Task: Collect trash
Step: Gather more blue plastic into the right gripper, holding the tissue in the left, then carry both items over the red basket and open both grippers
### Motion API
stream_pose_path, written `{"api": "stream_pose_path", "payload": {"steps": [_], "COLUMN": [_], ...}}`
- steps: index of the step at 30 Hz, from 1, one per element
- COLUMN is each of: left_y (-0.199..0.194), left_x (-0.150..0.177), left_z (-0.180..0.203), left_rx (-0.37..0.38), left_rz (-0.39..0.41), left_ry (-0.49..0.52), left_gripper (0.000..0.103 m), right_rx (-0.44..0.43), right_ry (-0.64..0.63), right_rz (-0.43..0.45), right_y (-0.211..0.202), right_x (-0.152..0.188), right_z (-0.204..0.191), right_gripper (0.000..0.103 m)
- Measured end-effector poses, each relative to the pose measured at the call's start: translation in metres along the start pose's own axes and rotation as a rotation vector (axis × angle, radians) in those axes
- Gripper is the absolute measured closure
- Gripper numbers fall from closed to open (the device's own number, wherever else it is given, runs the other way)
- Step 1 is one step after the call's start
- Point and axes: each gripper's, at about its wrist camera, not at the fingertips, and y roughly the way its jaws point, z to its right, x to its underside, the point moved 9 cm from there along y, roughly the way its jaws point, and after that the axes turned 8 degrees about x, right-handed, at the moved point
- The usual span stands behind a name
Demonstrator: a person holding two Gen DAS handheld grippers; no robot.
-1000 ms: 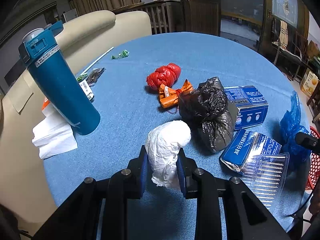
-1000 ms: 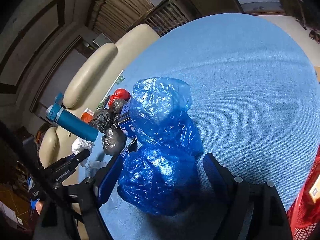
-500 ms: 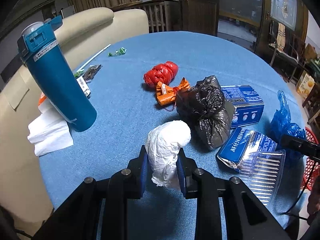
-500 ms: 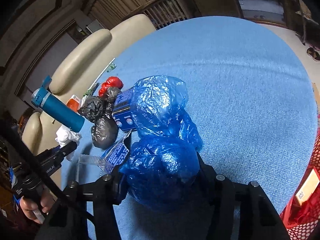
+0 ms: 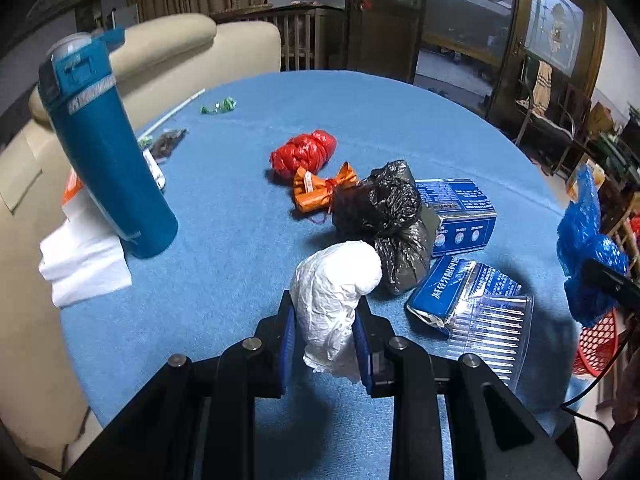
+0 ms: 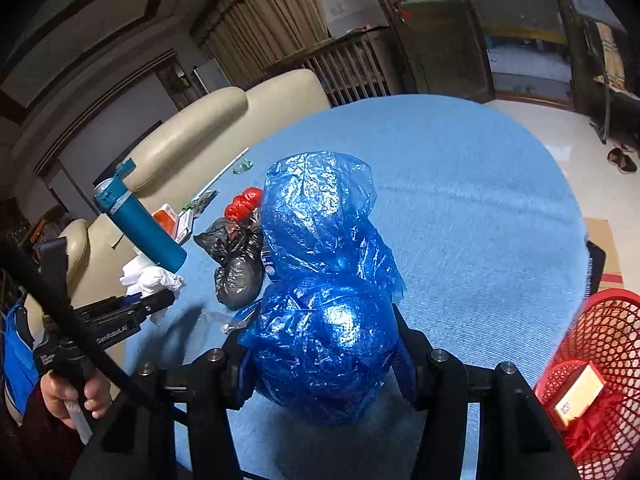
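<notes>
Trash: white bag, crumpled, pinched betw. left gripper fingers; fingers closed on its lower part, top bulging above the tips, held over the blue worktop.
Blue bag, knotted, two lobes; right gripper fingers closed on lower lobe, upper lobe standing ahead of the tips. Same bag seen far right of left fingers, at worktop edge.
Black bag: on worktop just ahead-right of left fingers, near the white bag.
Blue box: touching black bag, on its right side.
Blue packet w/ clear ribbed tray: on worktop, right of left fingers.
Orange wrapper, red bag: further ahead, side by side.
Teal bottle: looks tilted, ahead-left of left fingers; white tissue by its base.
Red basket: right of right fingers, off the worktop edge, holding a tan box.
</notes>
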Motion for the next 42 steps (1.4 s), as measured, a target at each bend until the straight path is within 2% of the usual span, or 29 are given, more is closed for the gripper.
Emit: {"api": "stream_pose_path", "payload": {"steps": [4,9,14,21,31,42], "left_y": [-0.006,-0.025,-0.039,-0.038,-0.017,0.016], "left_x": [0.001,-0.008,-0.015,-0.014,-0.009,0.001], "left_z": [0.000,0.022,0.066,0.132,0.230,0.336], "left_rx": [0.013,0.032,0.078,0.144,0.251,0.367], "left_rz": [-0.002,0.033,0.053,0.020,-0.059,-0.153], "left_ry": [-0.014,0.031,0.116,0.238,0.411,0.561], "left_gripper": [0.075,0.074,0.074,0.074,0.074,0.074], "right_rx": [-0.003,0.003,0.015,0.043,0.171,0.232], "right_ry": [0.005,0.021,0.025,0.053,0.208,0.398], "right_rz": [0.007,0.023,0.048,0.084,0.138,0.192], "right_y": [-0.009,-0.018,-0.030,-0.050,-0.094,-0.130], "right_x": [0.003,0.004,0.003,0.005,0.024,0.051], "right_z": [0.004,0.009,0.012,0.034,0.128,0.220], "right_gripper": [0.045,0.045,0.045,0.045,0.044,0.043]}}
